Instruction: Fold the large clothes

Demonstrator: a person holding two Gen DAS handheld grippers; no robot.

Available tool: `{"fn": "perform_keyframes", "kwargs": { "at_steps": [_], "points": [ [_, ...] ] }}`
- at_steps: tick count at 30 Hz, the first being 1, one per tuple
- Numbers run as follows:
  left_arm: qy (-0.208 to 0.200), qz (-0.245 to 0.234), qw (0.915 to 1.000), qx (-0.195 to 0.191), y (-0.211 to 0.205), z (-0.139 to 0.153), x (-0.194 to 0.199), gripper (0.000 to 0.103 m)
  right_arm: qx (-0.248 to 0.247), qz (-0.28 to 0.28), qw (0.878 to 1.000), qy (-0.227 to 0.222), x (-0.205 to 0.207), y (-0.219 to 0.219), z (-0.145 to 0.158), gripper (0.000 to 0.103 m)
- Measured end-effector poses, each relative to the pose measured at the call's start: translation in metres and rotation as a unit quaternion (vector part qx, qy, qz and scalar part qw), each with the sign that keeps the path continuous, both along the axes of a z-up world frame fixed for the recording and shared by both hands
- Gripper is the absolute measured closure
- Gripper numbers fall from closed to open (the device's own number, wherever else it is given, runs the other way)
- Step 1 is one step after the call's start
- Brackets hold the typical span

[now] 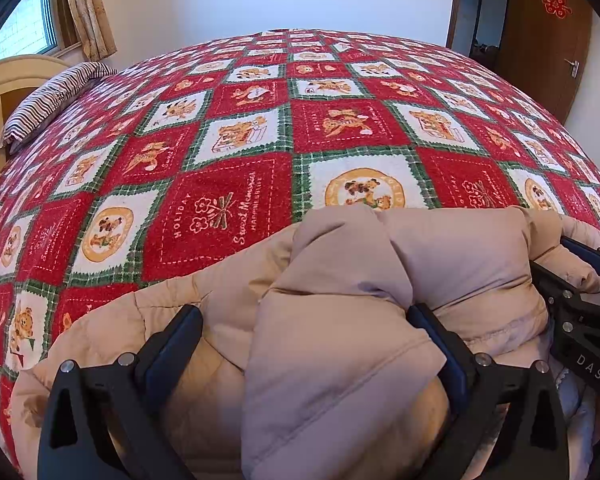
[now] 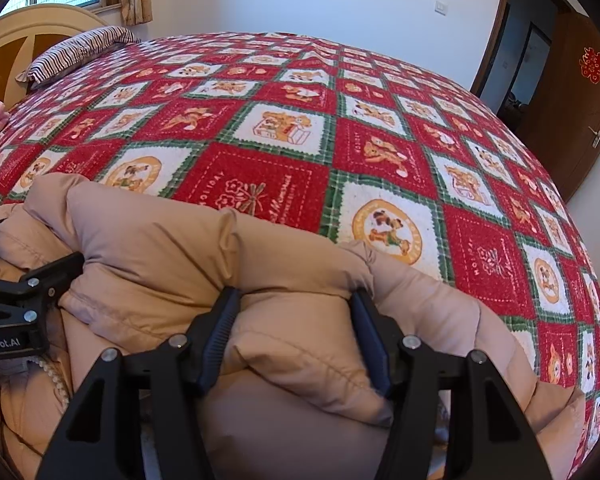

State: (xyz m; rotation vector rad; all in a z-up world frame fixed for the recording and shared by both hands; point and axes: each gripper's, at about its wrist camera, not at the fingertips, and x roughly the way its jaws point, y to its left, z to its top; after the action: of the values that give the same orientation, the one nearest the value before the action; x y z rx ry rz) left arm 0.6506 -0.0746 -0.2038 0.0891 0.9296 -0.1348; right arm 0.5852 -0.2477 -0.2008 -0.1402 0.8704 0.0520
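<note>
A puffy beige quilted down jacket lies bunched at the near edge of a bed, on a red, white and green patchwork blanket printed with teddy bears and holiday lettering. The jacket is heaped in thick rolls, with a flat beige panel draped forward over the pile in the left wrist view.

The left gripper has its black fingers spread wide on either side of that draped panel; the fabric fills the gap between them, and the pads press into the padding on the right side. Whether it truly pinches the cloth or merely straddles it cannot be told.

The right gripper stands just beside it, its fingers set closer together and closed against a fat fold of the jacket, which bulges out between the ribbed pads. A string of small white beads shows at the jacket's lower left.

Farther off, a striped pillow rests against a cream wooden headboard near a curtained window. A dark brown door bearing a red paper ornament stands open to the right.
</note>
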Motion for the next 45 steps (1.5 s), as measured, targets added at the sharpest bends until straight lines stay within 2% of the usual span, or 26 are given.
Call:
{"fn": "perform_keyframes", "kwargs": {
  "at_steps": [45],
  "points": [
    [-0.001,0.0,0.9999,0.012,-0.0045,-0.0011,-0.0001,0.001,-0.009,-0.001,1.0,-0.001,0.0027,0.0013,-0.0023,0.041]
  ]
}}
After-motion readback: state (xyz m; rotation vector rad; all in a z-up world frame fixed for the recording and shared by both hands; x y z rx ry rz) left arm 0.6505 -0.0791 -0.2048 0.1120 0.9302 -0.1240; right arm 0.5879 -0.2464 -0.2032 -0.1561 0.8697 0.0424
